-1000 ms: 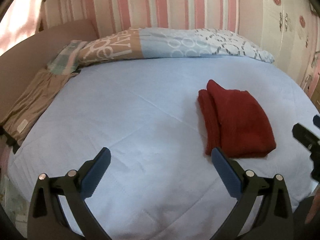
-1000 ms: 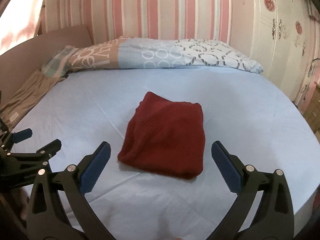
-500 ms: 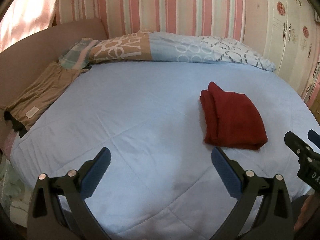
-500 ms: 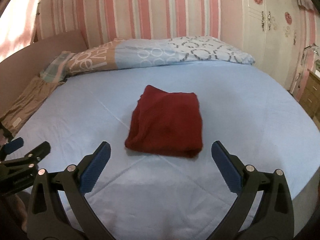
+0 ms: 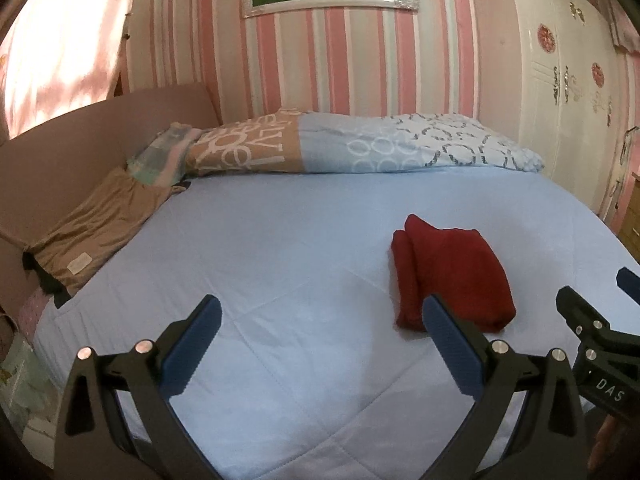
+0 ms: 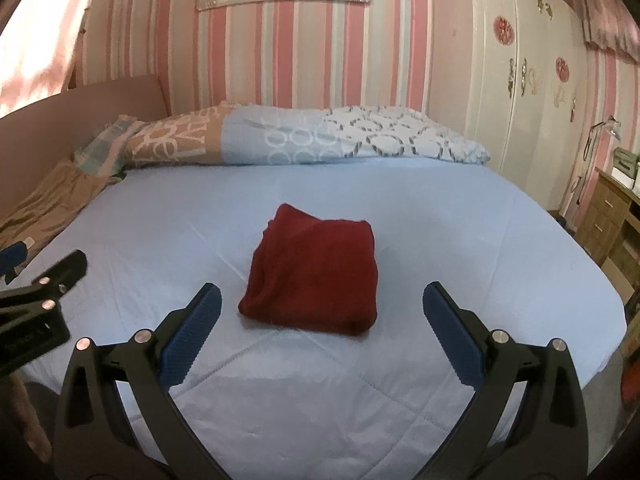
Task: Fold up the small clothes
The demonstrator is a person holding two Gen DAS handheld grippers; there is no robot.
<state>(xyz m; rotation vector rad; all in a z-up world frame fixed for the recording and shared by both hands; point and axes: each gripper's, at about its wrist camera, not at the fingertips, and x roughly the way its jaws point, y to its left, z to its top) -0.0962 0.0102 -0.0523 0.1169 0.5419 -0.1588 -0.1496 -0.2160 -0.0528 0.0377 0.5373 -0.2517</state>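
A dark red garment (image 5: 452,274) (image 6: 318,272) lies folded into a compact rectangle on the light blue bed sheet (image 5: 280,272) (image 6: 460,240). My left gripper (image 5: 320,340) is open, held above the sheet to the left of the garment, nothing between its blue pads. My right gripper (image 6: 320,328) is open too, hovering short of the garment's near edge and holding nothing. Each gripper shows at the edge of the other's view.
A patterned duvet (image 5: 360,148) (image 6: 300,140) lies along the head of the bed. A tan cloth (image 5: 96,232) drapes the left side by the brown headboard (image 5: 60,168). A white wardrobe (image 6: 520,100) and a wooden drawer unit (image 6: 612,224) stand right.
Both grippers have drawn back and tilted up from the bed, so the folded garment looks smaller and farther off and more wall shows. The garment has not moved.
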